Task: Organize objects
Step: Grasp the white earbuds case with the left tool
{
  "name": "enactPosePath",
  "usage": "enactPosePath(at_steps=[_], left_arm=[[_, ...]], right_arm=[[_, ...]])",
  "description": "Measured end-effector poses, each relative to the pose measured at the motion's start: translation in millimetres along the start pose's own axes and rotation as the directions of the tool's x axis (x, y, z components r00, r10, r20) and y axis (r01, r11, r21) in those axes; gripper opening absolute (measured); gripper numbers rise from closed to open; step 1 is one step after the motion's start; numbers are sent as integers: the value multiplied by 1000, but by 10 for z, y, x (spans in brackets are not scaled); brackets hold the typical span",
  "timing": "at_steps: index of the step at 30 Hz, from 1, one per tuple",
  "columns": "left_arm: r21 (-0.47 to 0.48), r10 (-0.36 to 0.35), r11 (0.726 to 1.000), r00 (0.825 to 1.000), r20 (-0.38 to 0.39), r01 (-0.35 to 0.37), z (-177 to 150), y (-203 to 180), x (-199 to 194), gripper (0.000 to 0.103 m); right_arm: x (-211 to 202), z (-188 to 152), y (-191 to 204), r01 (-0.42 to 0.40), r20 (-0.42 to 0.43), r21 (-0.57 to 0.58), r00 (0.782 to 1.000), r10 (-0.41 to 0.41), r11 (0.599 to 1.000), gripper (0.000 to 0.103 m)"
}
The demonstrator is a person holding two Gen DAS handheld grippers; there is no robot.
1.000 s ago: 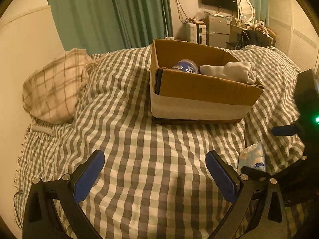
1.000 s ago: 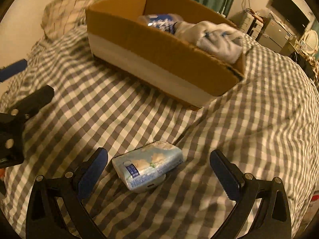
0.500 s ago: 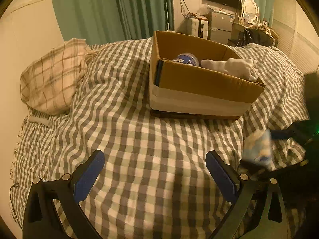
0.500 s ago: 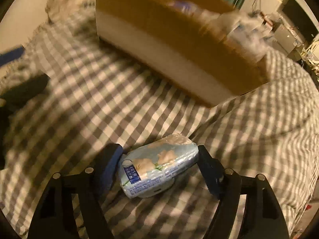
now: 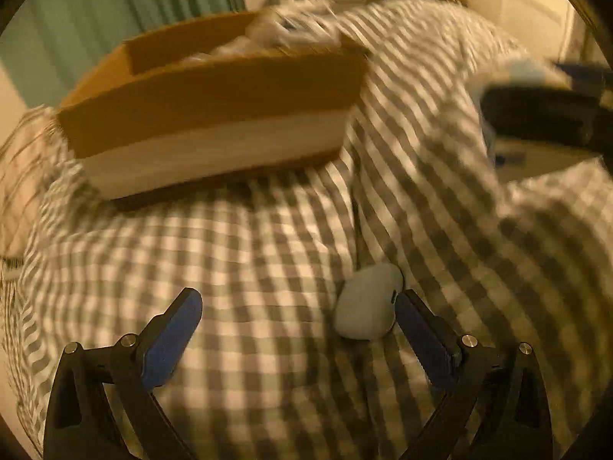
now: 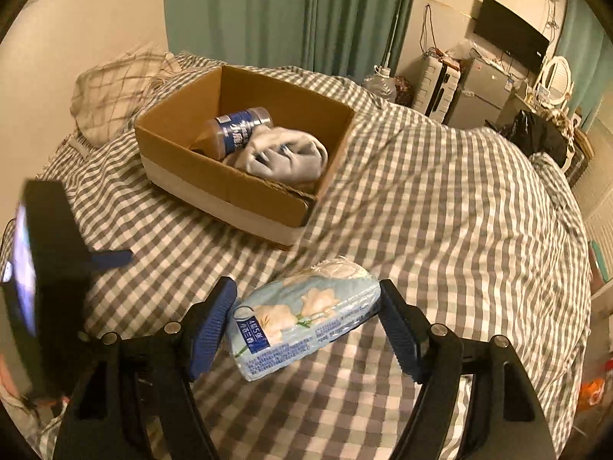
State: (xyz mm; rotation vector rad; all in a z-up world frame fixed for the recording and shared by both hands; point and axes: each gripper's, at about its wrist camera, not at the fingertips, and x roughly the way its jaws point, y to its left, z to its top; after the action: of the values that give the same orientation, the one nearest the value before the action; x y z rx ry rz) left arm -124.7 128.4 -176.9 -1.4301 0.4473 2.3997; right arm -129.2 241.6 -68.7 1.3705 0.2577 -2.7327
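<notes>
1. right gripper (image 6: pixel 306 326) — its blue pads clamp a pale blue tissue pack (image 6: pixel 304 322) from both sides, holding it above the checked bedspread (image 6: pixel 440 211).
2. left gripper (image 5: pixel 297 324) — spread wide, holding nothing; a small white oval case (image 5: pixel 367 303) lies on the cover just beside its right finger (image 5: pixel 425 339).
3. farther off, the cardboard box (image 6: pixel 230 188) sits on the bed with a blue-labelled bottle (image 6: pixel 237 128) and a grey bundled cloth (image 6: pixel 287 155) inside.
4. beyond it, a plaid pillow (image 6: pixel 111 96) and green curtains (image 6: pixel 287 11).
</notes>
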Motion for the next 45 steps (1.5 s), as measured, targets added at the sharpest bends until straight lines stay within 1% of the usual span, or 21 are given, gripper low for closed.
enactPosePath(at_steps=[3, 6, 8, 9, 11, 17, 20, 22, 24, 26, 27, 29, 30, 31, 35, 38, 41, 42, 43, 44, 45], left_arm=[[-20, -51, 999, 998, -32, 50, 9, 11, 163, 103], [-38, -66, 997, 997, -41, 65, 1, 26, 207, 103], [-14, -70, 998, 997, -35, 69, -34, -38, 171, 97], [0, -73, 997, 997, -34, 73, -51, -75, 158, 96], [-5, -91, 996, 995, -46, 90, -61, -86, 175, 95], [-18, -104, 995, 993, -60, 103, -119, -118, 163, 94], [-17, -119, 993, 991, -58, 118, -149, -148, 99, 89], [-19, -137, 991, 988, -68, 136, -147, -151, 134, 89], [-31, -170, 985, 982, -83, 168, -135, -162, 212, 89], [-30, -168, 986, 983, -80, 166, -93, -199, 296, 88], [-25, -162, 987, 984, -77, 161, -87, -213, 309, 85], [-13, -162, 987, 984, -69, 161, -73, -262, 309, 64], [-3, -165, 986, 984, -68, 165, -76, -284, 292, 61], [6, -168, 986, 984, -65, 169, -86, -296, 262, 52], [38, -159, 986, 986, -52, 161, -164, -375, 92, 38], [40, -166, 985, 985, -54, 168, -276, -427, -90, 31], [8, -197, 980, 979, -57, 198, -368, -356, -188, 31], [6, -210, 977, 975, -69, 211, -381, -345, -180, 31], [3, -217, 976, 973, -80, 218, -401, -239, -143, 37], [-3, -217, 976, 972, -86, 218, -394, -219, -127, 47], [-19, -223, 975, 969, -106, 223, -385, -214, -44, 49]], right_arm=[[75, -68, -56, -21, -7, 19, 1000, 21, 1000, 74], [145, -65, -87, -37, -13, 29, 999, 38, 999, 74], [179, -87, -70, -42, -15, 29, 999, 42, 999, 74], [190, -83, -54, -44, -15, 27, 999, 44, 999, 74], [203, -86, -24, -47, -15, 24, 999, 48, 999, 74], [213, -104, -47, -25, -22, 35, 999, 26, 999, 74], [165, -119, -137, -3, -13, 63, 1000, 4, 998, 74], [127, -135, -215, 6, -6, 87, 1000, -5, 996, 74], [109, -148, -267, 14, -3, 103, 1000, -13, 995, 74], [117, -153, -304, 18, -4, 118, 1000, -18, 993, 74], [121, -152, -306, 18, -7, 121, 1000, -18, 992, 74], [139, -150, -299, 19, -11, 120, 1000, -18, 993, 74], [144, -152, -283, 20, -13, 116, 1000, -18, 993, 74], [142, -153, -261, 19, -13, 110, 1000, -17, 994, 74], [97, -167, -234, 21, -7, 103, 1000, -21, 994, 74], [72, -184, -225, 24, -10, 102, 1000, -23, 995, 74], [18, -210, -201, 22, -9, 98, 1000, -21, 995, 74], [5, -214, -195, 23, -8, 97, 1000, -22, 995, 74], [-7, -212, -193, 24, -8, 97, 1000, -23, 995, 74], [-12, -209, -195, 26, -6, 98, 1000, -25, 995, 74], [-14, -204, -193, 27, -6, 100, 1000, -27, 995, 74]])
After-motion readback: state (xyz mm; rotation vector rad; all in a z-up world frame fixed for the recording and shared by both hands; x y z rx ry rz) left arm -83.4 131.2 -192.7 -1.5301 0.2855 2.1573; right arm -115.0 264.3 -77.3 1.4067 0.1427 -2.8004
